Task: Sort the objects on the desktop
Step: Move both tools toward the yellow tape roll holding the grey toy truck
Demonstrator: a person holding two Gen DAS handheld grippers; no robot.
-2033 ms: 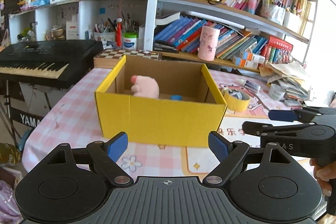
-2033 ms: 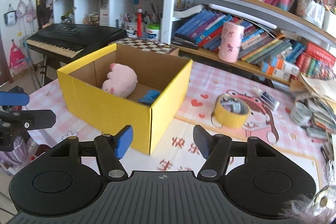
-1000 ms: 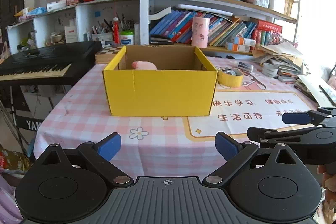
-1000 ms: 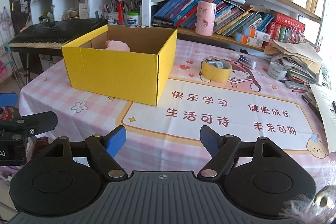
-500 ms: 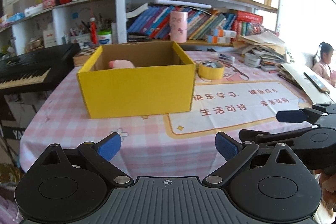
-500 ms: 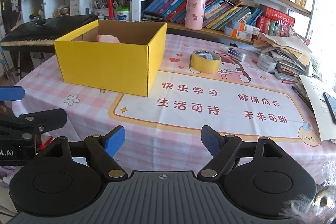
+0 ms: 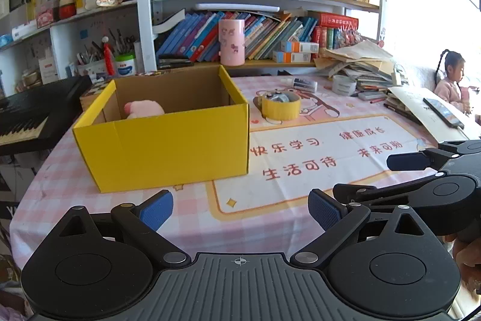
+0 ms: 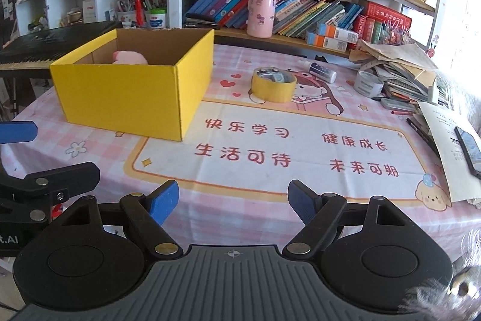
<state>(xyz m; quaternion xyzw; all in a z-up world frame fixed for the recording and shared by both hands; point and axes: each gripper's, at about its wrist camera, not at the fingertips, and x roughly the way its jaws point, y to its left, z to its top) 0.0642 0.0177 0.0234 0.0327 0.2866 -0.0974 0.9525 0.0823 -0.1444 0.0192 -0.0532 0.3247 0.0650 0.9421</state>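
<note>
At the left of the right wrist view stands the yellow box (image 8: 132, 98), open-topped on the checked tablecloth (image 8: 90, 146). A pink plush toy (image 8: 130, 57) lies inside it against the back wall, only its top showing over the rim. Right of the box, well apart from it, the roll of yellow tape (image 8: 273, 87) lies flat on the printed mat (image 8: 270, 146), with some small item sitting in its core that I cannot make out. Further right lie a small white bottle (image 8: 322, 71) on its side, a grey tape roll (image 8: 368, 84), and pens (image 8: 421, 131) beside a heap of papers.

Both tools hover near the table's front edge. The left gripper (image 7: 240, 209) has its 2 blue pads spread wide with nothing between them; the right gripper (image 8: 234, 202) is likewise spread and empty.

The yellow tape looks like the next candidate. It should be light and stiff, a rigid ring with a smooth, slightly slick outer face. I would pinch it across the wall, 1 pad inside the core and 1 outside, minding the loose item within.
</note>
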